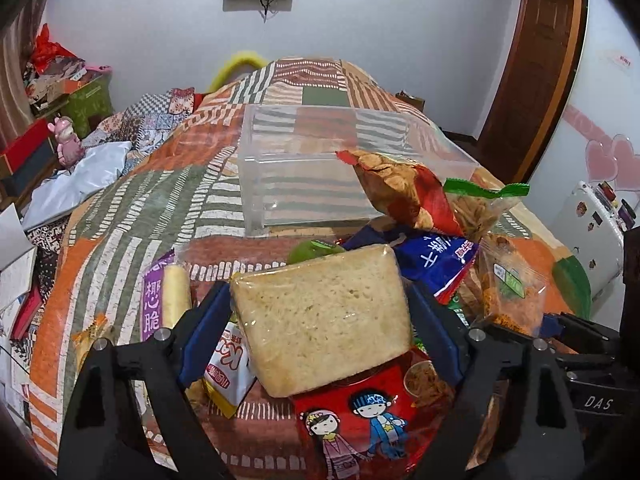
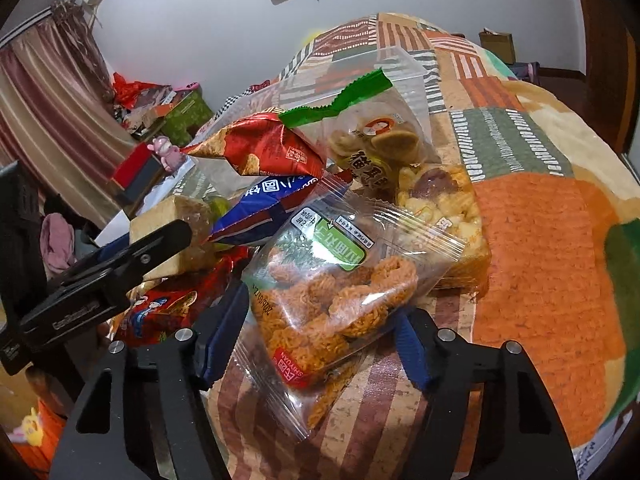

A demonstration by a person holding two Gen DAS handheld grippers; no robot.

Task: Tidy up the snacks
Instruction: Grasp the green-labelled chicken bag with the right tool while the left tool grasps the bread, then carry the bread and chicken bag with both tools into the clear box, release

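The clear plastic bin sits empty on the patchwork bedspread, so by my reading the sorting has hardly started: every snack lies heaped just in front of the bin. The left gripper has its blue pads against both sides of the wrapped bread slab, pinching it. The right gripper straddles the clear bag of orange noodle rings; its left pad touches the wrapper, but whether the right pad presses is hard to tell. Red, blue and green-sealed packets remain. Packets lower in the heap are mostly hidden.
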